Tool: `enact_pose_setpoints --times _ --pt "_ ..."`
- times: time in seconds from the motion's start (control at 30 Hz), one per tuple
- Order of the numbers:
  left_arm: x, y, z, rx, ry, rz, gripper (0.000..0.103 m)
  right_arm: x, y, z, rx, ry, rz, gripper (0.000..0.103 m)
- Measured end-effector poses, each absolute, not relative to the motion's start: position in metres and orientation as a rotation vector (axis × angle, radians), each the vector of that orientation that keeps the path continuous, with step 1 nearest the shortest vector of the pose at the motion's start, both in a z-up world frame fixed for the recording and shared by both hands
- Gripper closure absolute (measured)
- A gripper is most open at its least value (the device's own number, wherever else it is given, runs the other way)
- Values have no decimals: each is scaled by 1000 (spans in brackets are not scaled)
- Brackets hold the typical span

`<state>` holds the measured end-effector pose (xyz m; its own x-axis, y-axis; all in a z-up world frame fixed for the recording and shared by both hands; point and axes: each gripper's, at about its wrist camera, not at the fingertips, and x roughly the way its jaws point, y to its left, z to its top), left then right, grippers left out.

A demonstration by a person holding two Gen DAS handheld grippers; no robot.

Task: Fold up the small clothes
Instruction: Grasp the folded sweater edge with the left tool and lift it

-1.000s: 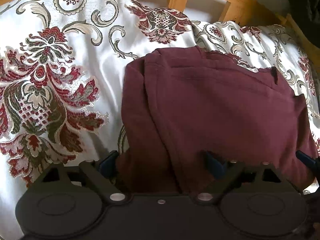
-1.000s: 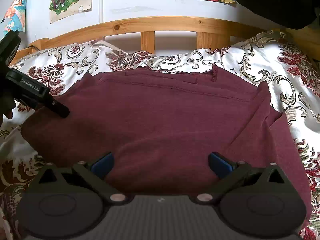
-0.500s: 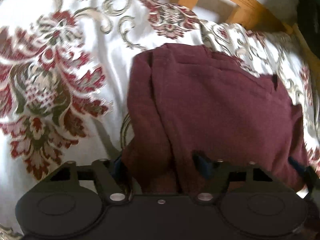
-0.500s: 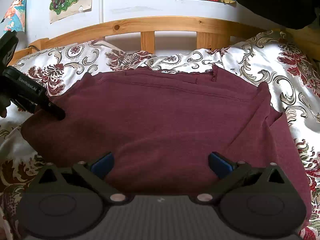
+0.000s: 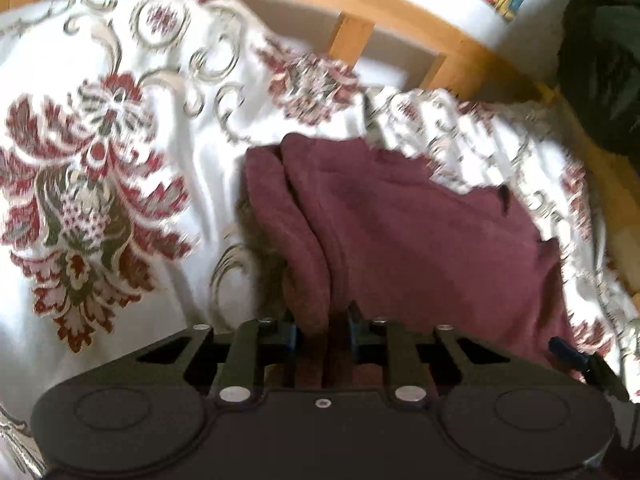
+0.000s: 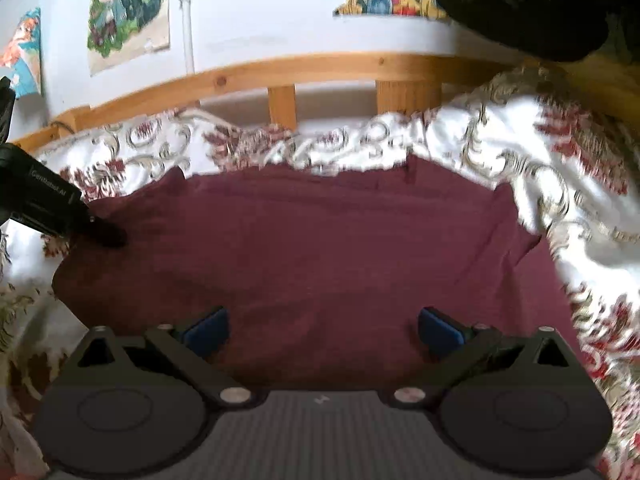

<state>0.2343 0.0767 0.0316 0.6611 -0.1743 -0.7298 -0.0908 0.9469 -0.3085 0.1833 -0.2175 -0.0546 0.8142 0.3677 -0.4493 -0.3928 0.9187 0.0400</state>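
Left gripper (image 5: 322, 330): jaws have just been closing and now pinch a bunched fold at the near left edge of the maroon garment (image 5: 400, 232), blue pads pressing the cloth from both sides. The fabric rises in thick soft ridges out of the grip. From the right wrist view the same gripper (image 6: 108, 236) shows as a dark wedge at the garment's (image 6: 320, 260) left corner.

Right gripper (image 6: 322, 330): jaws stand wide apart, blue pads (image 6: 208, 328) just over the garment's near edge, cloth lying between them; no pinch visible.

Garment: matte, slightly napped knit, spread in a broad flat panel, with a seam line along its far edge and a crease toward its right side.

Under the garment: a glossy white bedspread (image 5: 120, 160) with red and olive floral scrollwork, rumpled beyond the garment. Behind the garment, a pale wooden bed rail (image 6: 320, 68) with short posts; above it a white wall carrying colourful posters (image 6: 128, 12). A dark mass (image 6: 540, 0) hangs to the garment's far right.
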Motion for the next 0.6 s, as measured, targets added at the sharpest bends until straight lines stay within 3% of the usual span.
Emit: enact_pose_setpoints --times 0.33,0.6 --pt "246 -18 91 -213 745 -271 81 204 -291 -14 61 323 117 0" --pt "255 -91 53 -133 836 -412 80 224 -354 -11 137 306 -94 0"
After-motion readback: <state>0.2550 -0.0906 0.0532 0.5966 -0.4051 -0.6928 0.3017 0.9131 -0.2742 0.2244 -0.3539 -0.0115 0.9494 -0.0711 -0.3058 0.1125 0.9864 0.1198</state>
